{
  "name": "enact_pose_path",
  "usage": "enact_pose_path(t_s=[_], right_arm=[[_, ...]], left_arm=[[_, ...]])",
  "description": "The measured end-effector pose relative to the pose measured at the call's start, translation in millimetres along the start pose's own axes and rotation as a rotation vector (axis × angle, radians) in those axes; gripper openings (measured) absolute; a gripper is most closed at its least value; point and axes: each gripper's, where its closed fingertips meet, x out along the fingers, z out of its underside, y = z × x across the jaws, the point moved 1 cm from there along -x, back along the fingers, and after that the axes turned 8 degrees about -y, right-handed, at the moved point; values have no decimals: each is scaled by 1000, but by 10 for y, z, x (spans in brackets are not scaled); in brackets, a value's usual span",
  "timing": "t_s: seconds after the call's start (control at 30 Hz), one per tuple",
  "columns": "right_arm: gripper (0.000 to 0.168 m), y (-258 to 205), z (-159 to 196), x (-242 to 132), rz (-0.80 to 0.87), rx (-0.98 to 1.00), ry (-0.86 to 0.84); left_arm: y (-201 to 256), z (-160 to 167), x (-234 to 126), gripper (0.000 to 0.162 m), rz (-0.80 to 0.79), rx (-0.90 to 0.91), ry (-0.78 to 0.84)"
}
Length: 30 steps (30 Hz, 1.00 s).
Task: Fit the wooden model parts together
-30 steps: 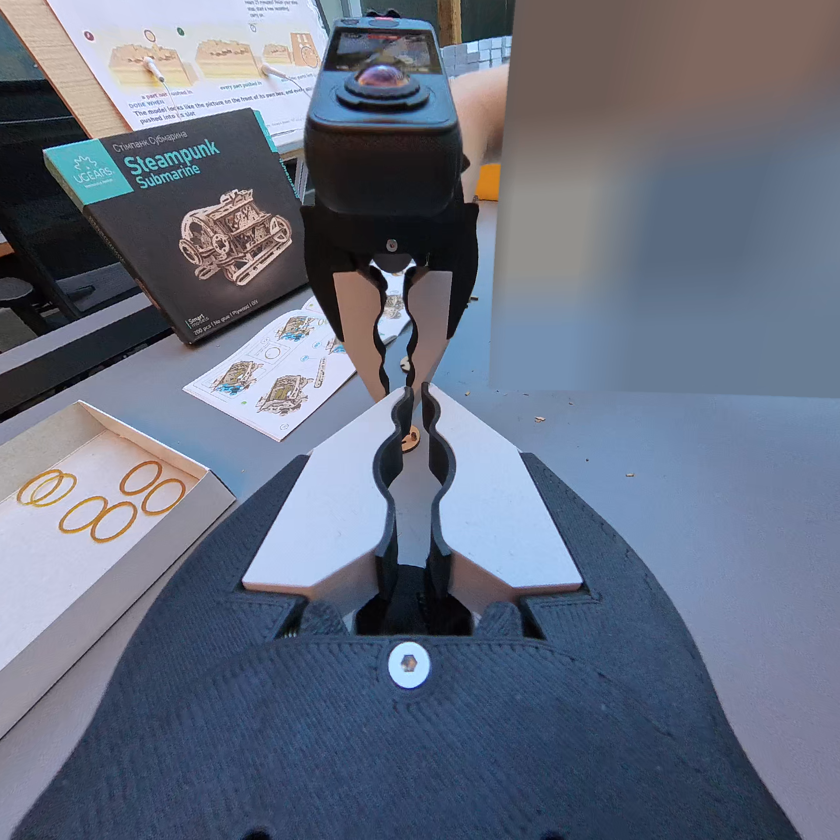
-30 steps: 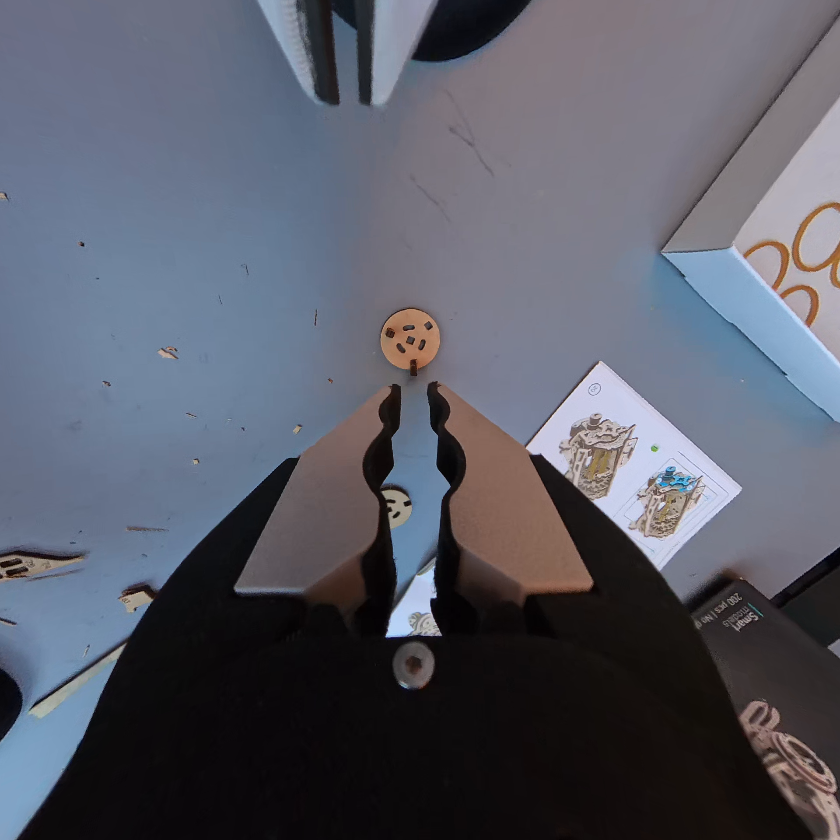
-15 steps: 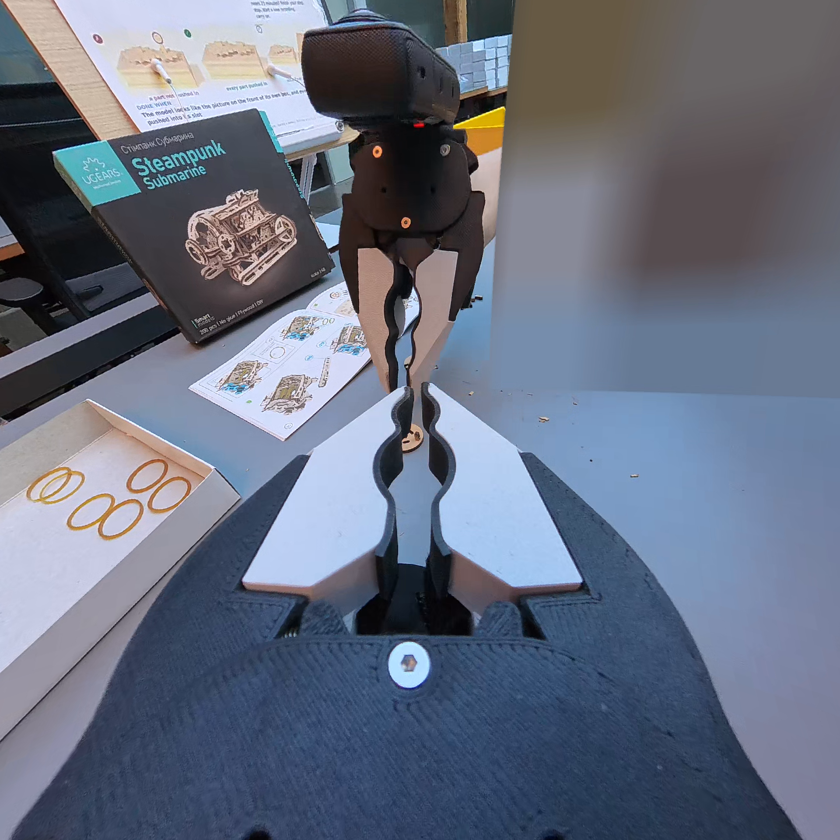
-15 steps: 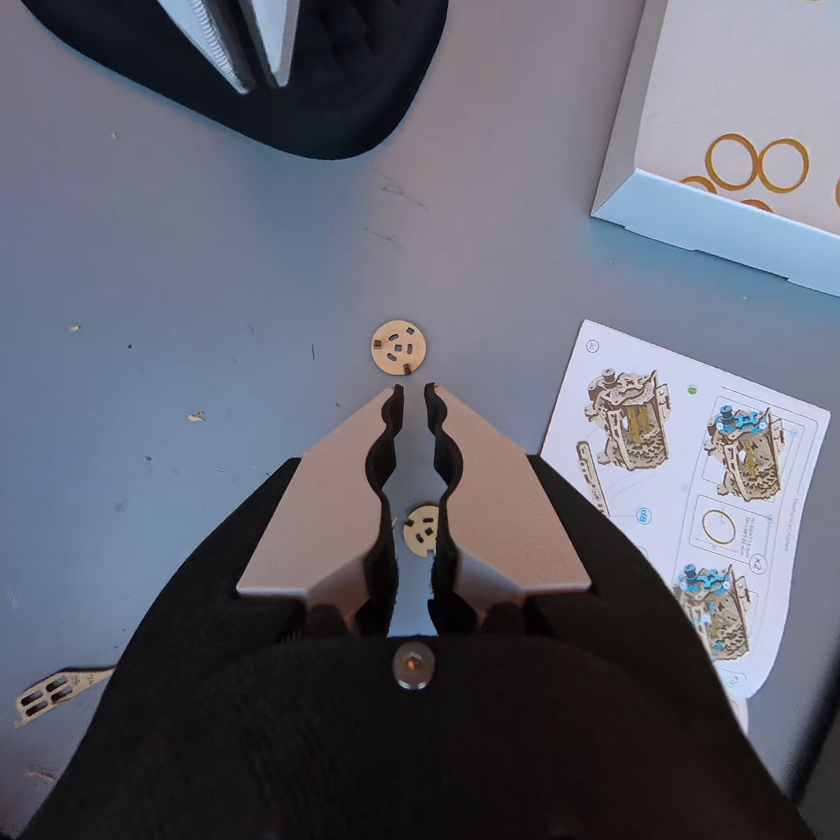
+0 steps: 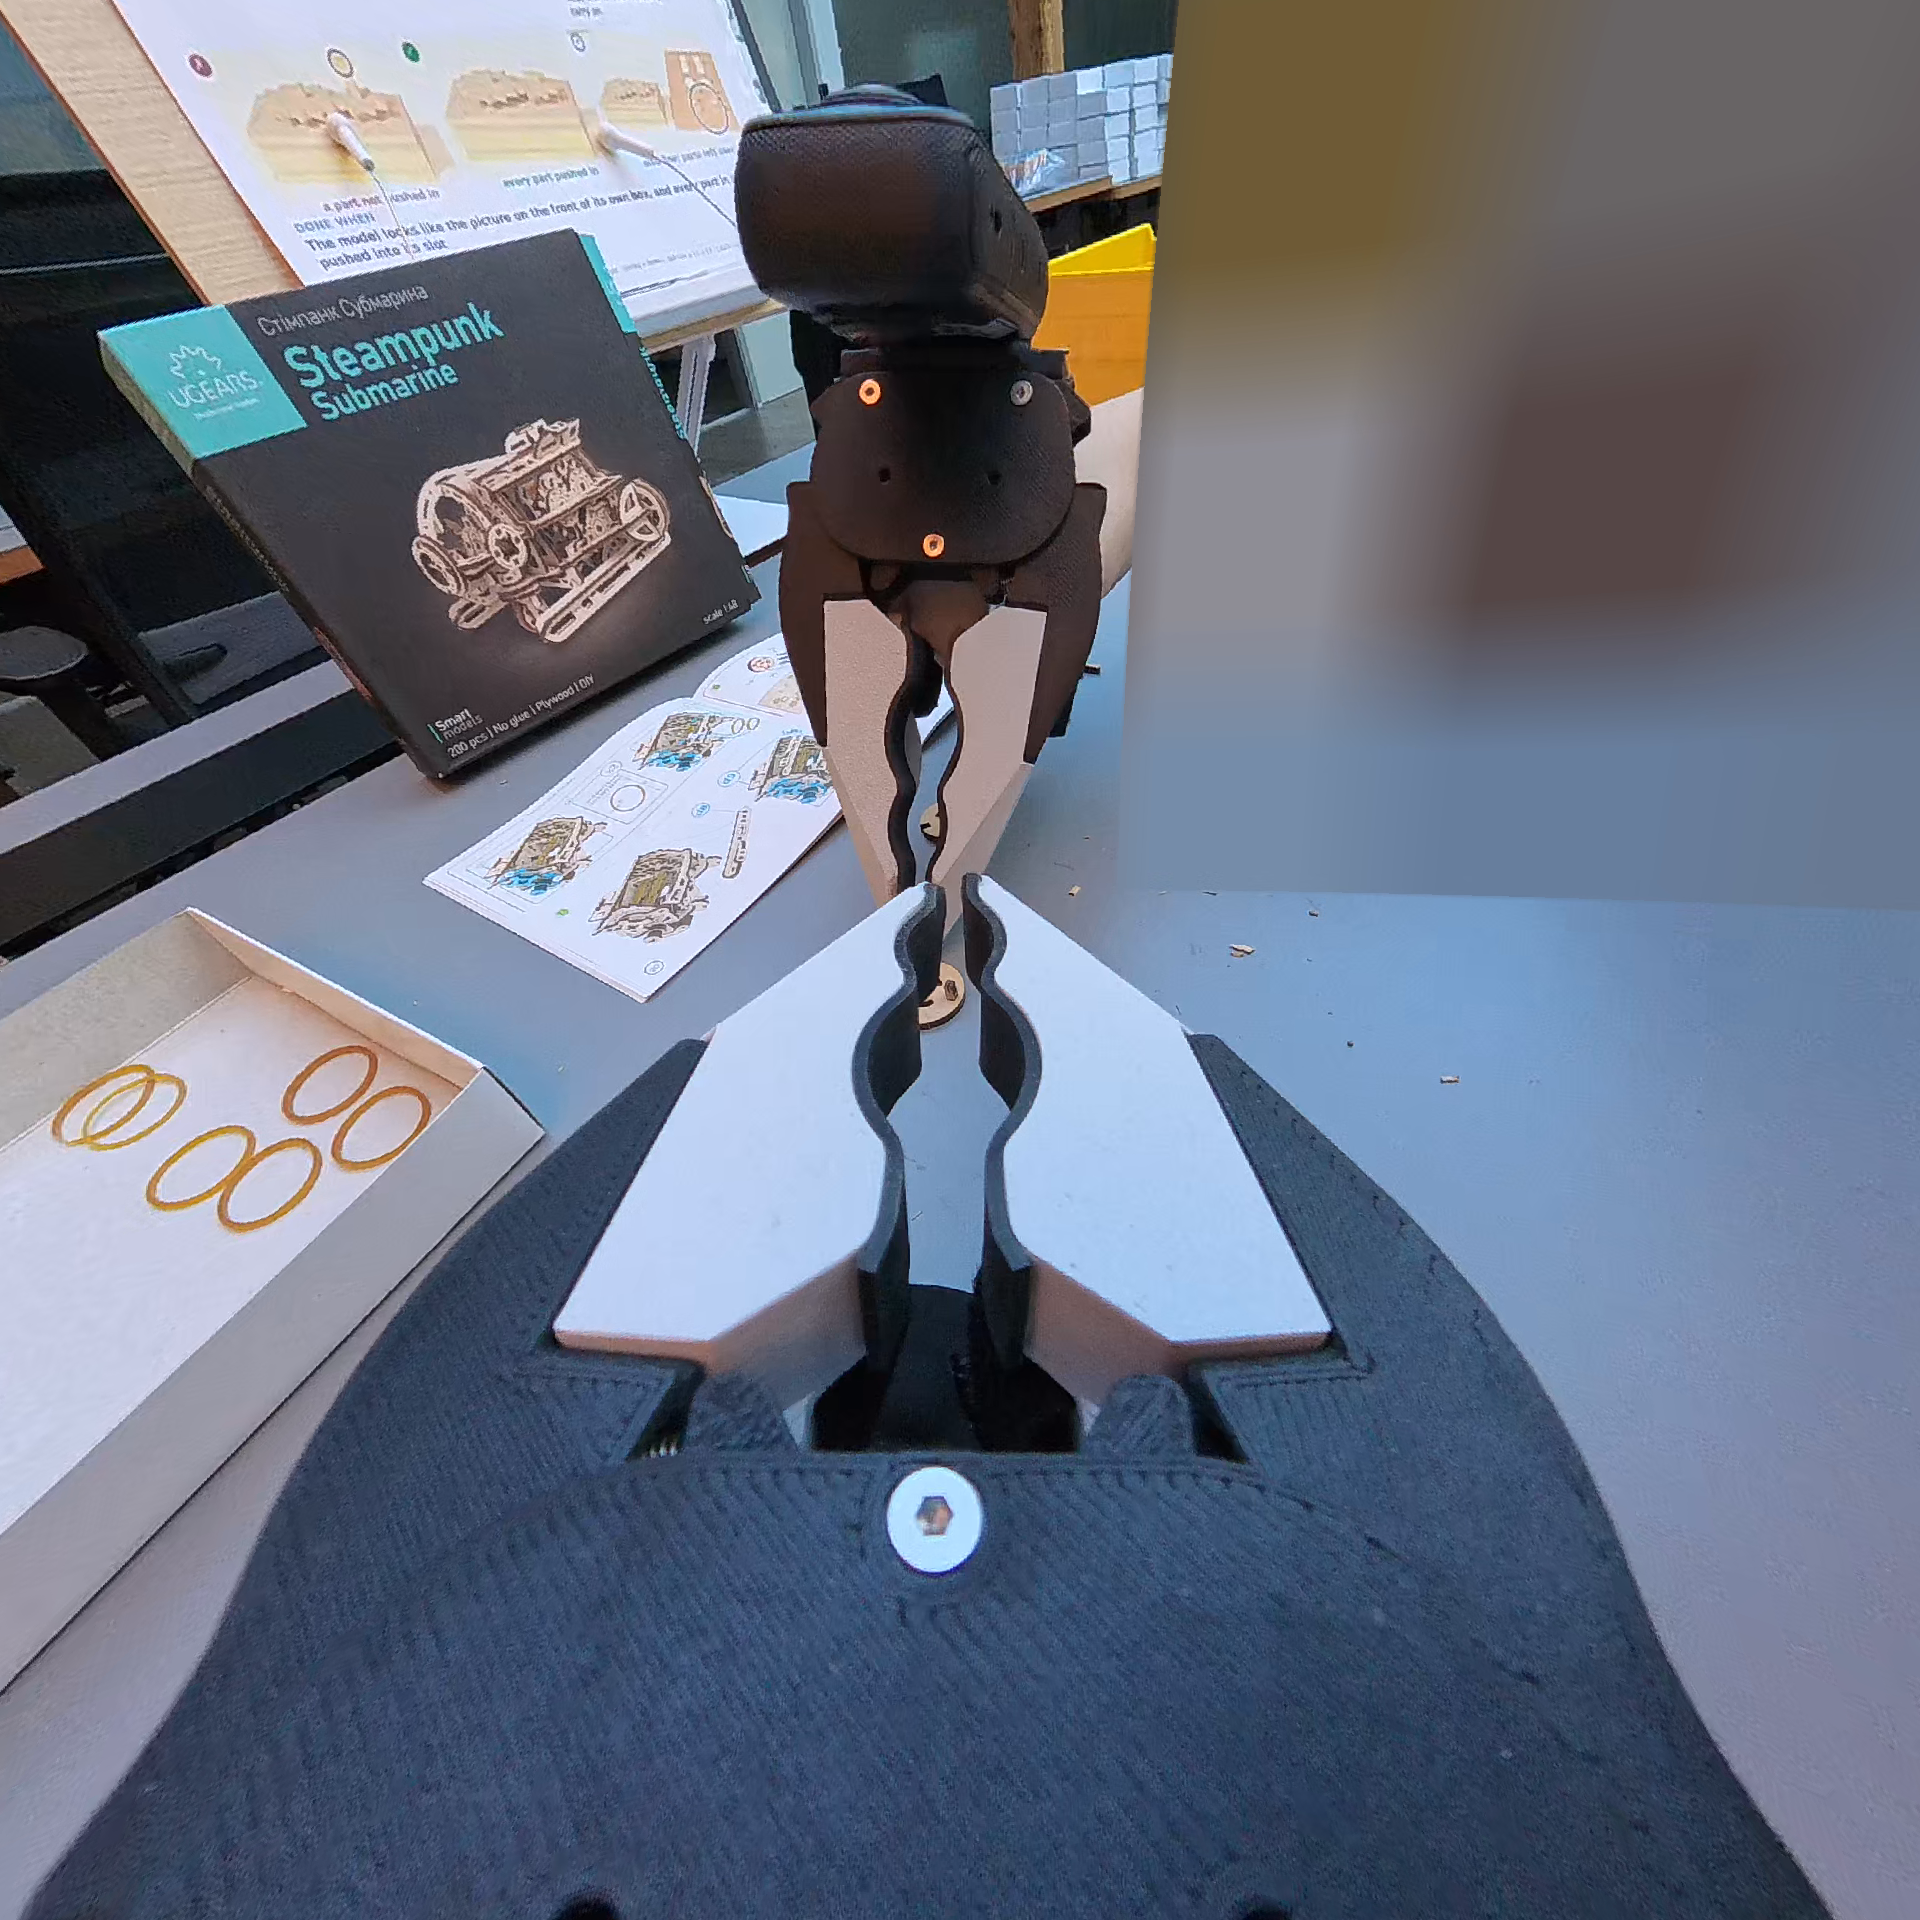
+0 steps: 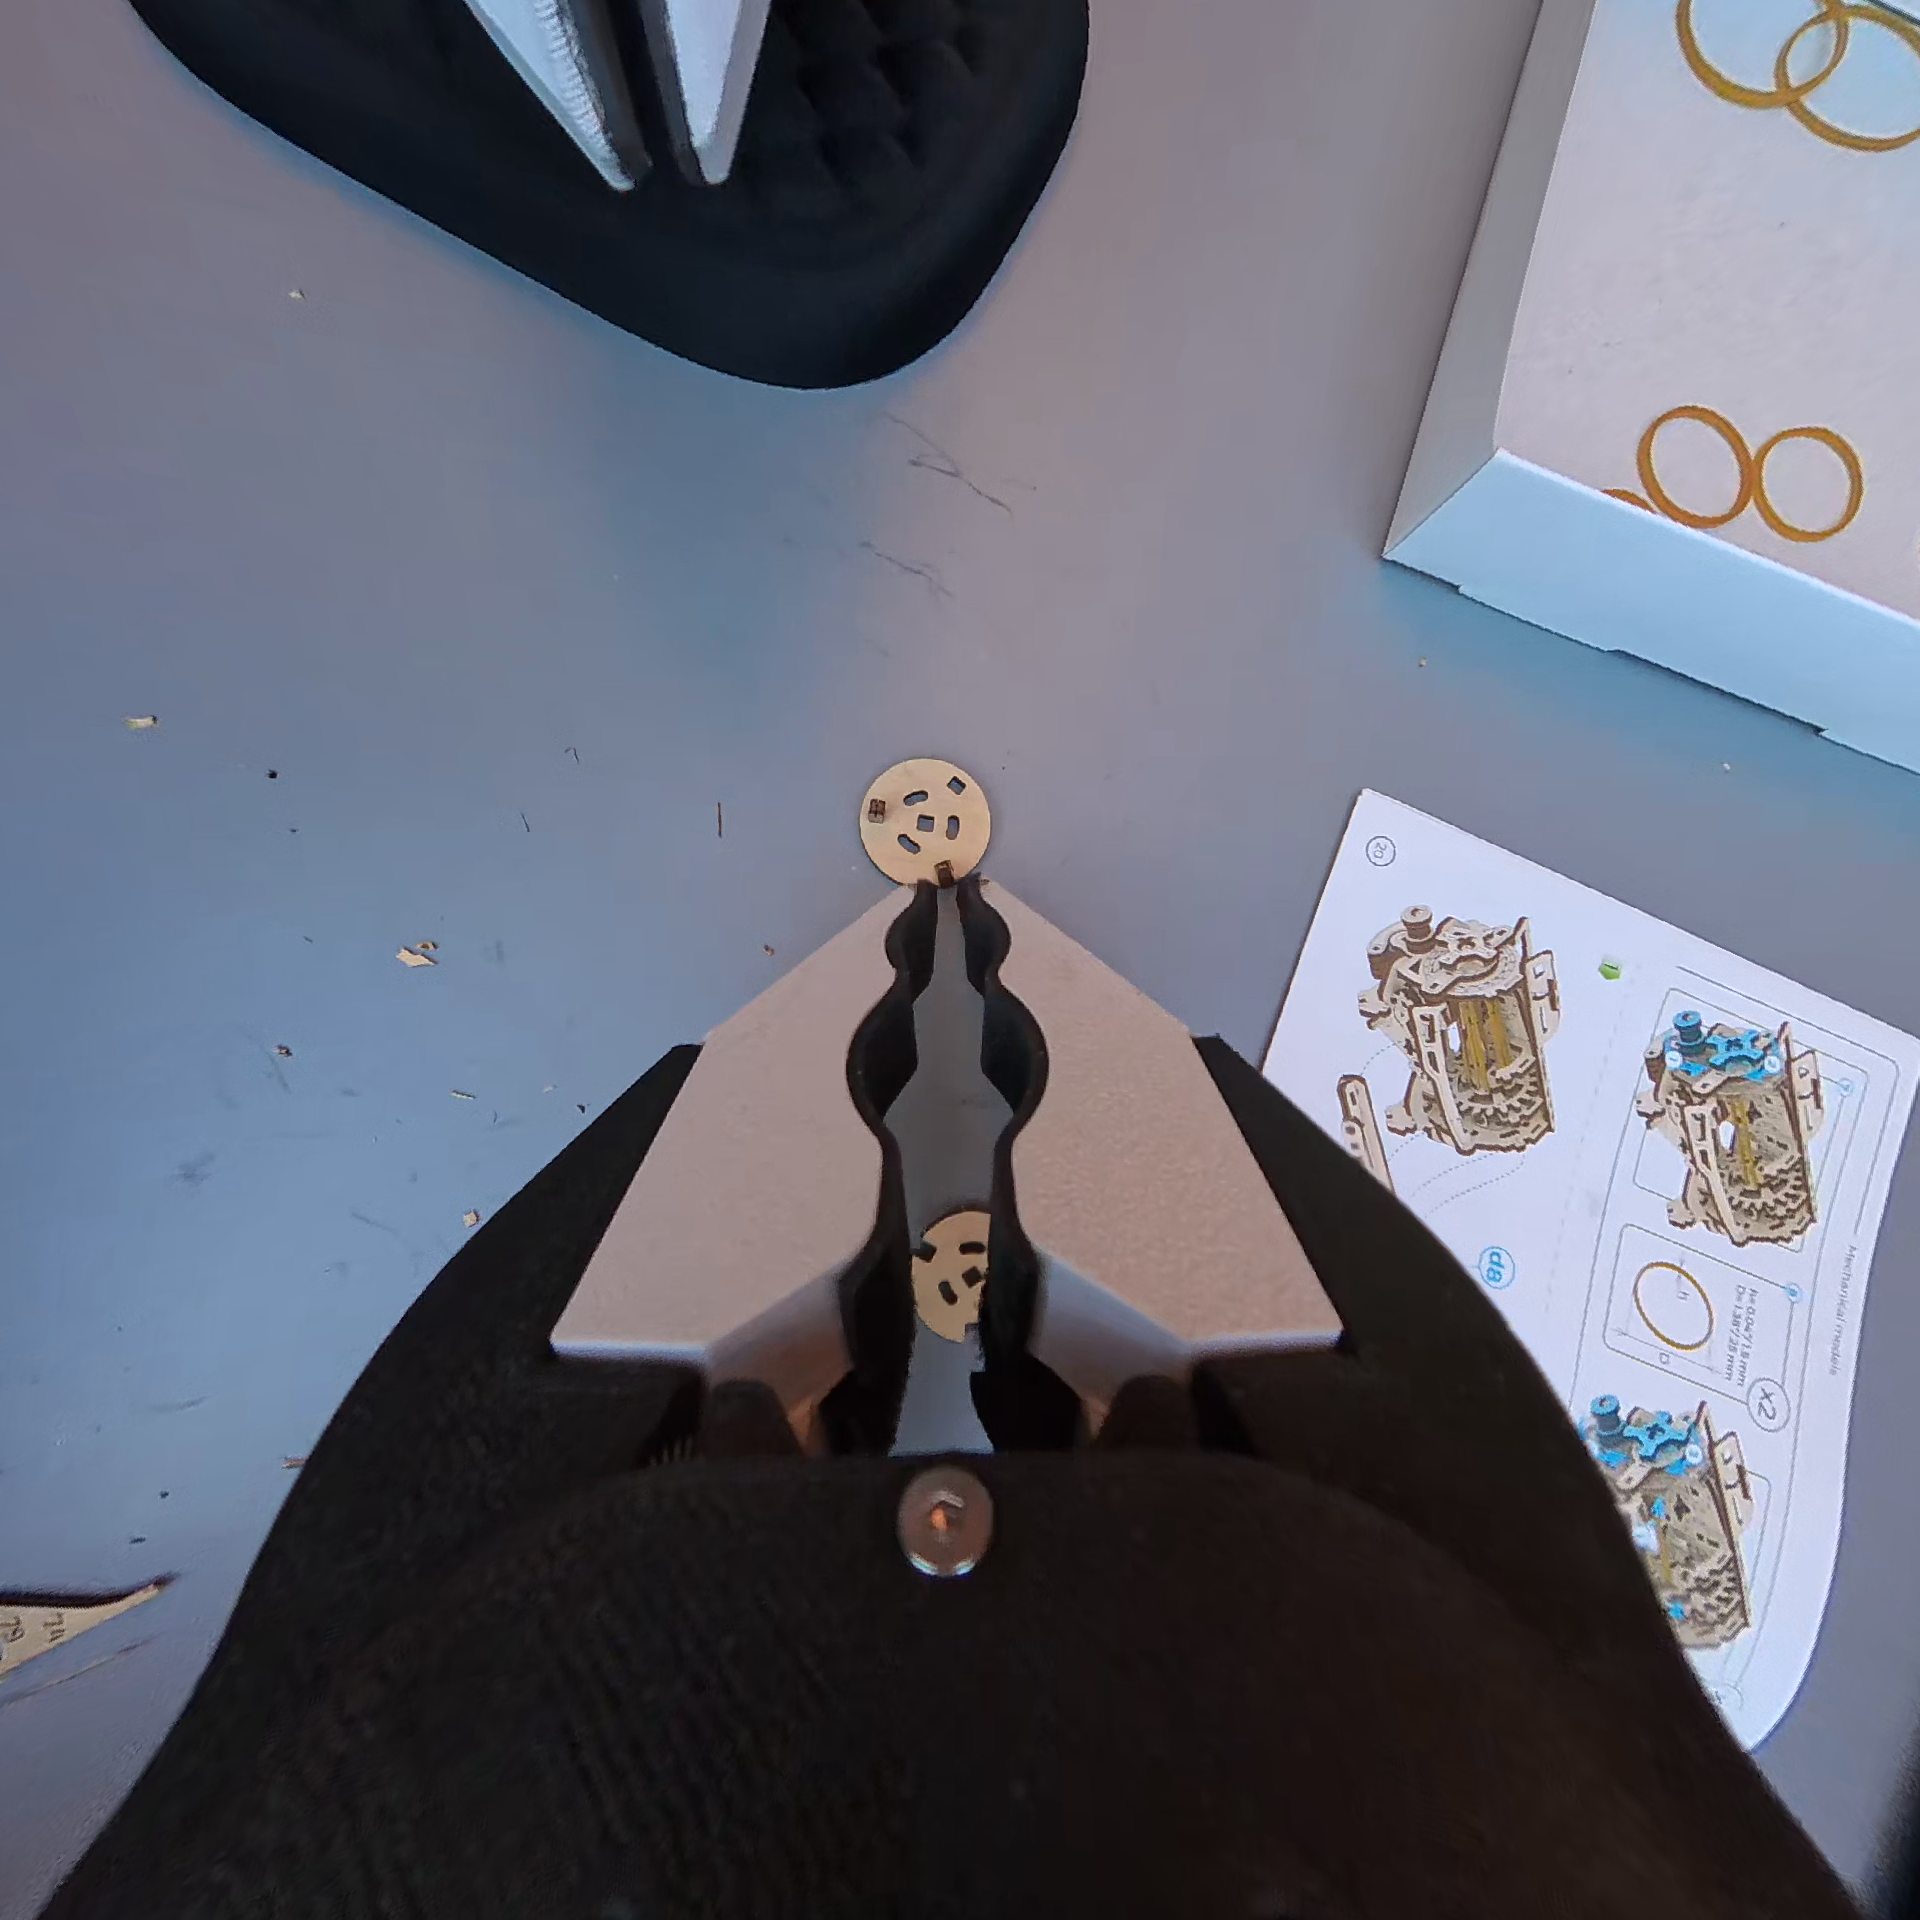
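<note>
A small round wooden disc (image 6: 925,821) with slots lies flat on the grey table. A tiny dark peg (image 6: 942,871) stands at its near rim. My right gripper (image 6: 940,885) points steeply down and its tips are closed on that peg, with only a slit between the jaws. A second slotted disc (image 6: 951,1288) lies on the table under its fingers. My left gripper (image 5: 951,891) is shut and empty. It hovers low over the first disc (image 5: 940,1006), facing the right gripper (image 5: 920,868). The second disc (image 5: 932,821) shows between the right fingers. The left gripper (image 6: 665,177) also shows at the top of the right wrist view.
A white box tray (image 5: 343,1299) with several rubber bands lies to the left. An instruction sheet (image 5: 644,831) lies beside the discs. The dark kit box (image 5: 436,488) leans behind it. Wood scraps (image 6: 62,1621) and crumbs lie on the table. My right fingertips sit around 10 centimeters from my left ones.
My right gripper swung more upright and came down toward the first disc, and its tips reached the peg and narrowed. My left gripper stayed in place.
</note>
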Motion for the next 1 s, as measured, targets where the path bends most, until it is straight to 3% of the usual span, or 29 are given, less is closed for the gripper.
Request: enact_pose_path(t_s=[0.33,0.5,0.77,0.93,1.0], right_arm=[[9,10,-39,12,-3,-38,8],[2,-18,-60,6,-9,-62,-9],[2,-13,-35,2,13,1,-207],[1,-37,-11,-1,-15,76,-334],[1,-37,-8,-3,-24,95,-369]], left_arm=[[-4,5,7,1,4,-7,-4],[-8,5,8,1,4,-10,-5],[-13,31,43,4,4,-10,-31],[33,206,237,27,80,-12,-208],[65,312,334,27,140,-9,-309]])
